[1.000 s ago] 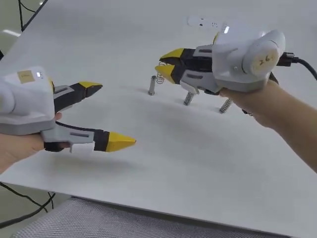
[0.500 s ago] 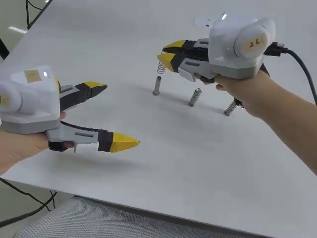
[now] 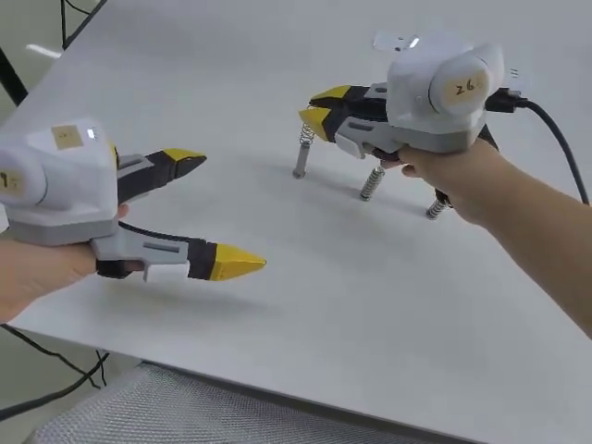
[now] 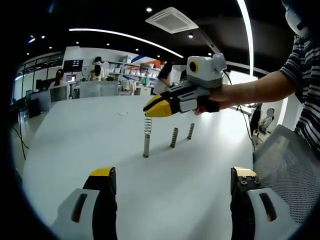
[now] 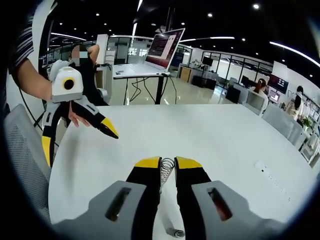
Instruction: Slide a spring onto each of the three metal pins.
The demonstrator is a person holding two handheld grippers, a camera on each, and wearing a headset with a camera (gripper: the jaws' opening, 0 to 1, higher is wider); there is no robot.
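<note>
1. Nearest us, the left gripper (image 3: 229,213) hovers over the white table (image 3: 351,314). Its jaws are spread wide with nothing between them, and it takes no part in the work.
2. Further out stand two pins that already wear their springs: the right-hand pin (image 3: 435,208) and the middle pin (image 3: 372,182).
3. Left of those and a little beyond is the third pin (image 3: 301,168), upright, its lower shaft bare.
4. Right above it, the right gripper (image 3: 319,109) is clamped on the top coils of the last spring (image 3: 305,136). The right gripper view shows the coil pinched between the yellow tips.
5. A second ago this spring hung beside the pin's top, off to one side. Half a second ago it was raised above the pin. Now it hangs in line with the pin, and in the left gripper view its lowest coils seem to meet or just cover the tip. We cannot tell how far it is threaded.
6. We judge this to be the final pin of three. What remains is to press the spring straight down and let go, keeping it in line so the coils do not catch or buckle.
</note>
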